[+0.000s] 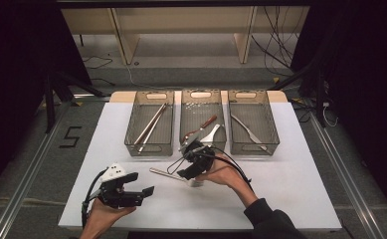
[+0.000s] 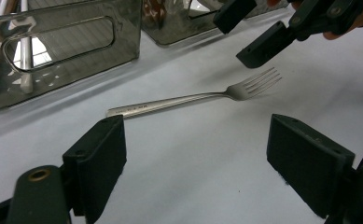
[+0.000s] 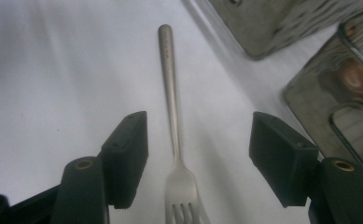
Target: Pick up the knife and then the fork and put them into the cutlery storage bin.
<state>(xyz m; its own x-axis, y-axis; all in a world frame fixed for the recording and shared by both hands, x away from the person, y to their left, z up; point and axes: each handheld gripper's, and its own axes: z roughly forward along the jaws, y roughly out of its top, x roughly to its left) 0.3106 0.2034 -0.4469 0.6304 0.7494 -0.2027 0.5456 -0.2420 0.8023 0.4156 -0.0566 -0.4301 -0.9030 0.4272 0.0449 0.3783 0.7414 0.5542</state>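
Fork (image 3: 172, 107) flat on white table (image 1: 290, 184), between spread jaws of right gripper (image 3: 198, 158), untouched. Left gripper (image 2: 195, 161) released, empty, near fork handle.

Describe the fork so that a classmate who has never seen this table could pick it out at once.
Start from the white table and its row of three clear bins at the far edge. On the bare surface just before the middle bin, beneath the open right gripper, lies the fork. It is the one utensil lying outside a bin.
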